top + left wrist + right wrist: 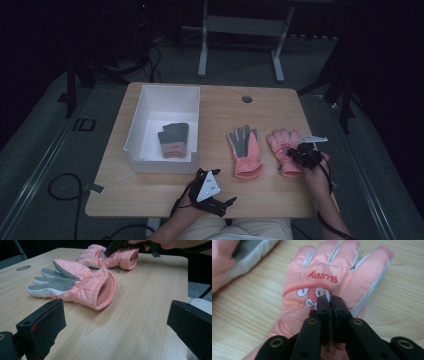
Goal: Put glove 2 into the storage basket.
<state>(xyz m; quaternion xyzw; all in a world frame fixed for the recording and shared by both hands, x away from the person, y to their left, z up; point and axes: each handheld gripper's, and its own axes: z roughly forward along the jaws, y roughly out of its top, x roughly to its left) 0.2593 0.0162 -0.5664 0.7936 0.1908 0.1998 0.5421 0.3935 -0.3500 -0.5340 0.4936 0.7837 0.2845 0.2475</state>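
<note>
Two pink gloves lie on the wooden table [220,112]. One glove [245,150] [75,285] lies palm up, showing a grey palm. The other glove [280,142] [337,267] lies back up, with a cartoon bunny and red lettering. My right gripper [300,152] [330,301] presses down on the back of the bunny glove, its jaws shut together with a pinch of the fabric between them. It also appears at the top of the left gripper view [117,245]. My left gripper [224,187] [115,312] rests near the table's front edge, wide open, with nothing between its jaws.
A white bin [170,89] stands on the left part of the table and holds a stacked grey and pink glove pair [174,141]. A round hole [247,99] sits in the tabletop at the back. Dark floor and a metal stand lie beyond the table.
</note>
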